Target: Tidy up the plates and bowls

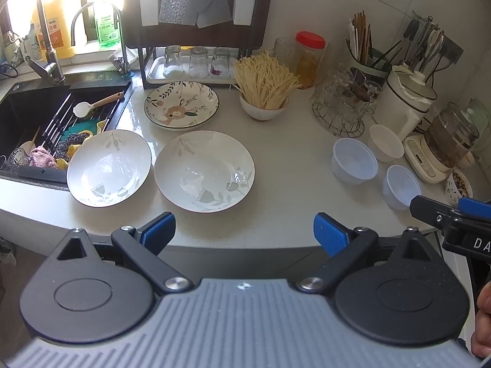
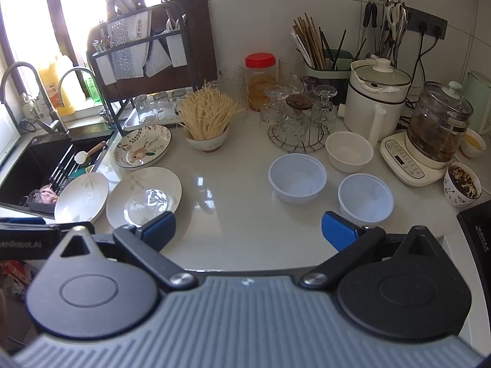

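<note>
Two white deep plates with pale leaf prints lie side by side on the counter: one (image 1: 109, 168) overhangs the sink edge, the other (image 1: 204, 171) sits to its right. Behind them rests a flowered plate (image 1: 181, 104). To the right stand two white plastic bowls (image 2: 297, 178) (image 2: 365, 199) and a white ceramic bowl (image 2: 349, 151). My left gripper (image 1: 244, 230) hovers open at the counter's front edge, just before the plates, holding nothing. My right gripper (image 2: 248, 230) is open too, near the front edge before the plastic bowls.
A dark sink (image 1: 36, 116) with a rack, spoon and sponges lies at left. A bowl of dry noodles (image 1: 264, 92), a red-lidded jar (image 2: 260, 79), upturned glasses on a wire rack (image 2: 296, 119), kettles (image 2: 376, 101) and a filled patterned cup (image 2: 462, 188) crowd the back and right.
</note>
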